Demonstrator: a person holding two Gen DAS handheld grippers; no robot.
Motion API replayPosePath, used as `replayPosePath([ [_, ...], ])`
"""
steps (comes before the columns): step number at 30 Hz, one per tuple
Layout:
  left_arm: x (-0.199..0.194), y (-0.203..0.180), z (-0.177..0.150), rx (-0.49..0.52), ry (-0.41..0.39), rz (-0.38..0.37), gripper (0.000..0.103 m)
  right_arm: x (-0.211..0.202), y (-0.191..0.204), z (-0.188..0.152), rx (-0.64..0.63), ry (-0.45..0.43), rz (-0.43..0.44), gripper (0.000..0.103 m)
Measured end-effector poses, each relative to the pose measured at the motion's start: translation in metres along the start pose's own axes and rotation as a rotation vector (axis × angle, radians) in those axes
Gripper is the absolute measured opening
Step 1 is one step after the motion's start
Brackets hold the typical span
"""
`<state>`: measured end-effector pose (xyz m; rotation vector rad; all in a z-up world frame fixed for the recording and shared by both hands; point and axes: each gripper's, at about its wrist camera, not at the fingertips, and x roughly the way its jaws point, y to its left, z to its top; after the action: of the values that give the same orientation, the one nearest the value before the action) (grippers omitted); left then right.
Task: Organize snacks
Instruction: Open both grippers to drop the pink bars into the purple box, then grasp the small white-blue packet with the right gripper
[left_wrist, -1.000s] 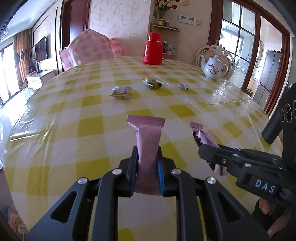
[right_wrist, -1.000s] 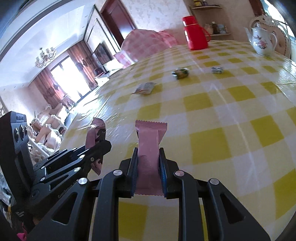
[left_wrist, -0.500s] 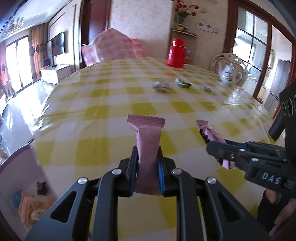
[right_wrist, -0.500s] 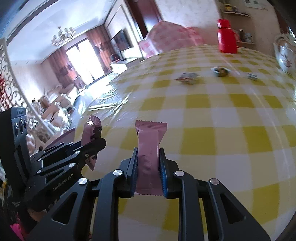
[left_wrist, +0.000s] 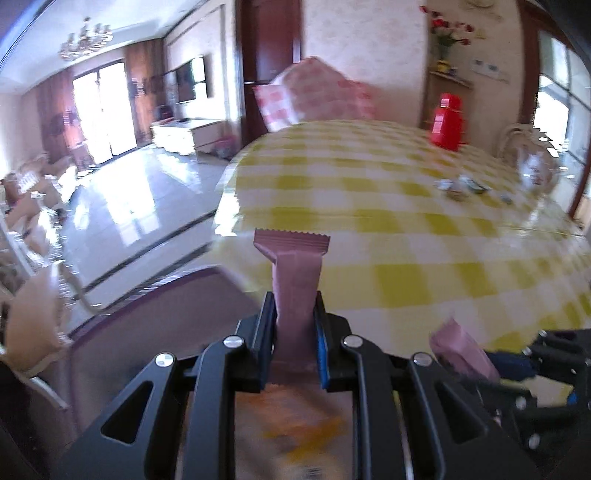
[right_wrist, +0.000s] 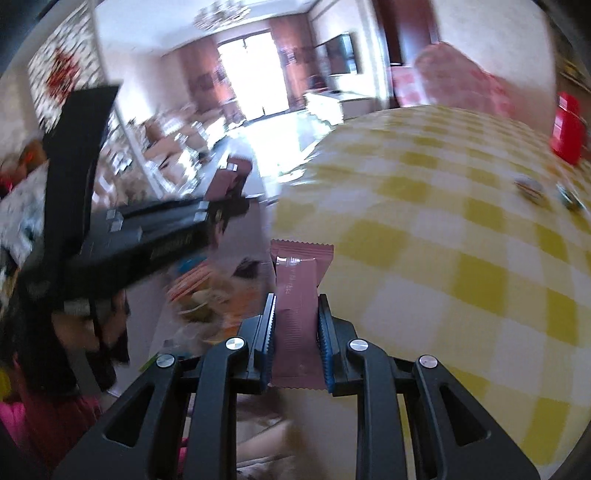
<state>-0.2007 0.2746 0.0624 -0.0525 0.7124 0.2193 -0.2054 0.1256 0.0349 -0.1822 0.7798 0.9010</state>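
The left hand-held gripper (left_wrist: 294, 328) pinches a pink snack bar (left_wrist: 293, 280) upright between its pads, out past the near left edge of the counter (left_wrist: 406, 229), over the floor. The right hand-held gripper (right_wrist: 296, 332) grips a second pink snack bar (right_wrist: 299, 295) the same way at that edge. Small wrapped candies (left_wrist: 461, 186) lie near the far right edge, beside a white teapot (left_wrist: 535, 173) and a red flask (left_wrist: 447, 122).

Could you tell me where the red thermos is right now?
The red thermos stands at the table's far side, upper right in the left wrist view, left of the white teapot.
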Motion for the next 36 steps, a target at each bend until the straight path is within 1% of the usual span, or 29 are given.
replayPosePath([
  [2, -0.002, 0.024, 0.000, -0.008, 0.019, 0.050, 0.019, 0.011, 0.015, 0.002, -0.032, 0.015, 0.015, 0.021],
  [5, -0.007, 0.054, -0.002, -0.033, 0.030, 0.138, 0.019, 0.030, 0.037, 0.006, -0.061, 0.041, 0.063, 0.021],
  [8, -0.009, 0.083, -0.003, -0.074, 0.050, 0.215, 0.021, 0.046, 0.054, 0.009, -0.084, 0.060, 0.151, 0.024],
  [9, -0.010, 0.090, -0.003, -0.095, 0.056, 0.240, 0.032, 0.050, 0.059, 0.009, -0.084, 0.065, 0.202, 0.028],
  [10, -0.011, 0.097, -0.004, -0.113, 0.063, 0.265, 0.046, 0.052, 0.061, 0.010, -0.081, 0.075, 0.216, 0.035],
  [11, -0.011, 0.105, -0.004, -0.141, 0.066, 0.321, 0.079, 0.051, 0.060, 0.010, -0.070, 0.072, 0.220, 0.055],
  [12, -0.012, 0.106, -0.003, -0.151, 0.058, 0.352, 0.090, 0.048, 0.056, 0.011, -0.056, 0.051, 0.218, 0.063],
  [13, -0.016, 0.108, -0.002, -0.164, 0.037, 0.391, 0.090, 0.042, 0.049, 0.012, -0.041, 0.029, 0.202, 0.063],
  [15, -0.016, 0.106, 0.000, -0.179, 0.036, 0.392, 0.094, 0.030, 0.031, 0.014, -0.008, 0.001, 0.174, 0.063],
  [18, -0.015, 0.083, 0.005, -0.169, 0.010, 0.338, 0.097, 0.001, -0.014, 0.016, 0.082, -0.060, 0.113, 0.064],
  [19, -0.015, 0.072, 0.005, -0.160, 0.005, 0.319, 0.097, -0.011, -0.036, 0.017, 0.126, -0.084, 0.091, 0.065],
  [20, -0.014, 0.057, 0.008, -0.154, -0.003, 0.285, 0.097, -0.022, -0.056, 0.016, 0.164, -0.107, 0.066, 0.068],
  [21, -0.012, 0.044, 0.011, -0.154, -0.011, 0.248, 0.099, -0.038, -0.082, 0.013, 0.210, -0.133, 0.017, 0.072],
  [23, -0.009, 0.012, 0.017, -0.155, -0.013, 0.119, 0.101, -0.056, -0.119, 0.007, 0.263, -0.150, -0.069, 0.074],
  [24, -0.009, -0.002, 0.019, -0.157, -0.009, 0.070, 0.101, -0.069, -0.146, 0.002, 0.301, -0.159, -0.133, 0.075],
  [25, -0.005, -0.024, 0.024, -0.156, 0.000, -0.002, 0.101, -0.077, -0.166, -0.003, 0.333, -0.163, -0.176, 0.075],
  [26, 0.001, -0.045, 0.029, -0.143, 0.014, -0.059, 0.101, -0.084, -0.186, -0.006, 0.368, -0.163, -0.219, 0.075],
  [27, 0.008, -0.064, 0.035, -0.118, 0.033, -0.105, 0.101, -0.094, -0.215, -0.013, 0.421, -0.163, -0.278, 0.076],
  [28, 0.018, -0.096, 0.045, -0.074, 0.053, -0.154, 0.101, -0.099, -0.234, -0.017, 0.458, -0.164, -0.310, 0.076],
  [30, 0.035, -0.135, 0.059, -0.023, 0.059, -0.193, 0.101, -0.115, -0.279, -0.029, 0.550, -0.179, -0.376, 0.076],
  [32, 0.065, -0.183, 0.081, 0.019, 0.061, -0.245, 0.101, -0.124, -0.310, -0.042, 0.612, -0.196, -0.405, 0.077],
  [33, 0.079, -0.201, 0.091, 0.029, 0.061, -0.251, 0.101, -0.132, -0.329, -0.049, 0.655, -0.203, -0.425, 0.077],
  [35, 0.108, -0.234, 0.106, 0.034, 0.070, -0.256, 0.101, -0.139, -0.351, -0.059, 0.701, -0.219, -0.439, 0.079],
  [36, 0.129, -0.251, 0.116, 0.032, 0.082, -0.255, 0.101, -0.142, -0.360, -0.065, 0.713, -0.225, -0.445, 0.080],
])
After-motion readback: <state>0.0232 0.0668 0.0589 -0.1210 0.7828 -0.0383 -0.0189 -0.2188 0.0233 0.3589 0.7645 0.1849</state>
